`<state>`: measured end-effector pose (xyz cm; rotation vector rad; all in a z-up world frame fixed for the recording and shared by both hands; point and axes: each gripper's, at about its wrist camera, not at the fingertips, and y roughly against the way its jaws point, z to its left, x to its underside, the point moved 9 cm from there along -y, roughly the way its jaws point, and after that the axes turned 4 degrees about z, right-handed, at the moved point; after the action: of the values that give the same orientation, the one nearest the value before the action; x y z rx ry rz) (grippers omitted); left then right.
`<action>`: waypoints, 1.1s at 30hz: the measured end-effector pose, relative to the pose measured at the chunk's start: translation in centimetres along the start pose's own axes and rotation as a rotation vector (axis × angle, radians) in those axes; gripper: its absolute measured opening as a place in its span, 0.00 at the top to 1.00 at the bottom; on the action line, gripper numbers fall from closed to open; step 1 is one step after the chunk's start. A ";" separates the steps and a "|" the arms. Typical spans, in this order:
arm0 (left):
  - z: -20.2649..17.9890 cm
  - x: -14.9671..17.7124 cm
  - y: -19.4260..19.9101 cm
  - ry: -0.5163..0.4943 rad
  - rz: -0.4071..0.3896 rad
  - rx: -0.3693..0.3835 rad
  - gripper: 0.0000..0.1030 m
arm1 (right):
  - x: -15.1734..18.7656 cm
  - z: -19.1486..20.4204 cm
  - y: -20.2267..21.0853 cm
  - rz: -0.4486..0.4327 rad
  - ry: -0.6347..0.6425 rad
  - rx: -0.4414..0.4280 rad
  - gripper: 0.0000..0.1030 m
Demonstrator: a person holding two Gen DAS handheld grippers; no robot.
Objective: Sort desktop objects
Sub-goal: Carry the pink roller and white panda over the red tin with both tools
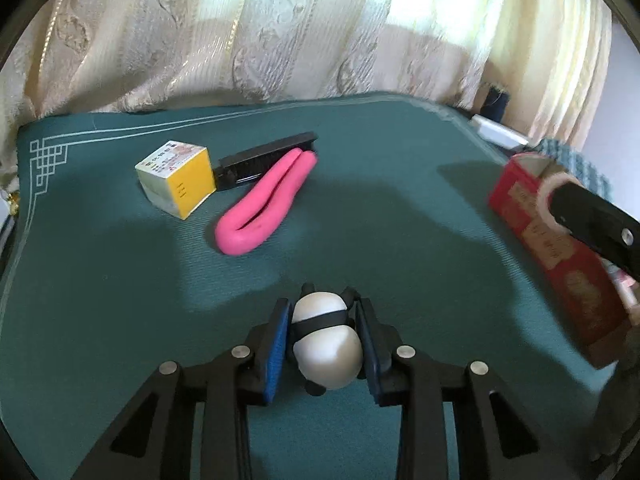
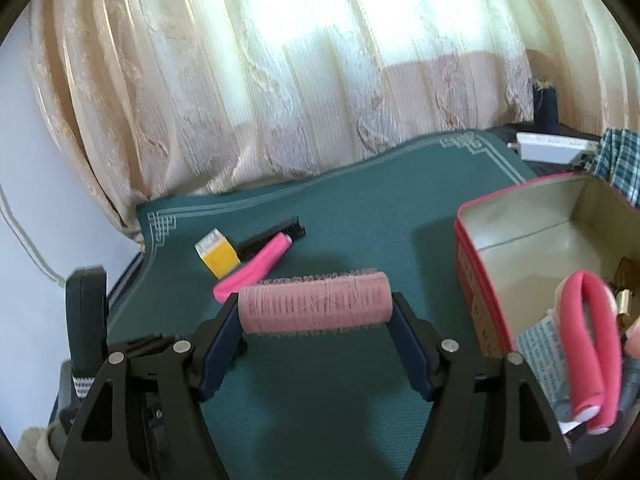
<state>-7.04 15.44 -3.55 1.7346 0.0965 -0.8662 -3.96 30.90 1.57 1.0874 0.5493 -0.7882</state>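
Panda toy in the left jaws, hair roller in the right.

The panda toy [image 1: 326,344] sits between the left gripper [image 1: 323,350] pads, which close narrowly on its sides above the green mat [image 1: 120,280]. The pink hair roller [image 2: 314,304] spans the right gripper [image 2: 316,320], clamped end to end, beside the open red tin [image 2: 472,264].

Cream patterned curtain [image 2: 280,100] behind the green mat [image 1: 400,220]; white adapter [image 2: 554,146], checked cloth [image 2: 622,160] beside it.

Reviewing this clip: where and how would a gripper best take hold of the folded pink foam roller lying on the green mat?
Grip the folded pink foam roller across its two side-by-side legs near the middle, coming from above with the jaws astride its width. It lies flat, and the black comb crowds its far end, so mid-length looks clearer.
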 end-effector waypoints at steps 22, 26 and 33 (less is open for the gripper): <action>-11.1 -3.4 4.0 -0.148 -0.111 0.112 0.67 | -1.6 -8.5 11.5 -0.193 -0.084 0.169 0.27; -14.5 -4.1 4.0 -0.175 -0.119 0.160 0.67 | -0.2 -12.4 13.2 -0.178 -0.115 0.236 0.27; -20.7 -5.3 3.8 -0.245 -0.121 0.232 0.67 | 1.8 -15.3 13.9 -0.133 -0.130 0.280 0.27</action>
<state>1.23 33.79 4.53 1.8346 -0.0660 -1.2116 7.85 47.92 2.25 1.2544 0.4120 -1.0681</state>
